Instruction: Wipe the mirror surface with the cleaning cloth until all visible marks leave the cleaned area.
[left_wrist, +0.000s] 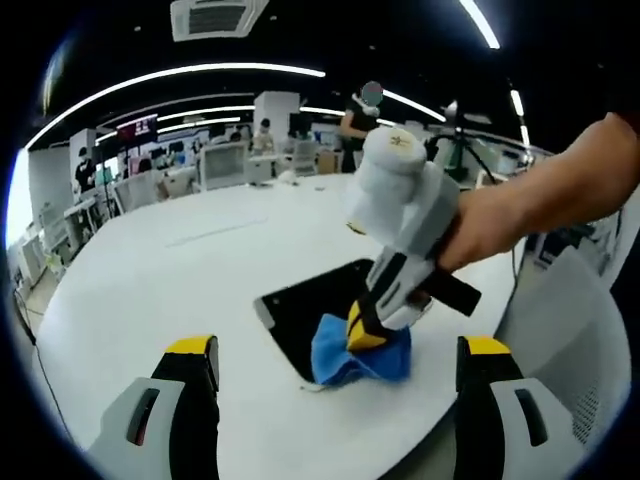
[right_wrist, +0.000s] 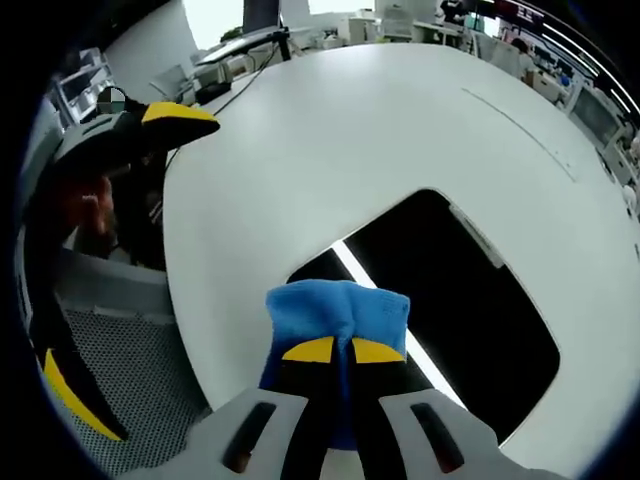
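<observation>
We see no legible writing; our right gripper (right_wrist: 332, 350) pinches the cloth (right_wrist: 338, 312) on the mirror (right_wrist: 470, 300), left gripper (left_wrist: 340, 362) gaping over the tabletop (left_wrist: 180, 270).

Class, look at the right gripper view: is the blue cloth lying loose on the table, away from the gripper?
No: the right gripper is shut on the blue cloth, pressing it at the mirror edge.

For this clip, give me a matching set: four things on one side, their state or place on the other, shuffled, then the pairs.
Things:
1. left gripper
2. right gripper
3. dark rectangular mirror
4. blue cleaning cloth

States:
A. pinched between yellow-tipped fingers
B. open, holding nothing
C. flat on the round white table
D. shut on the cloth

Pairs: 1-B, 2-D, 3-C, 4-A
</observation>
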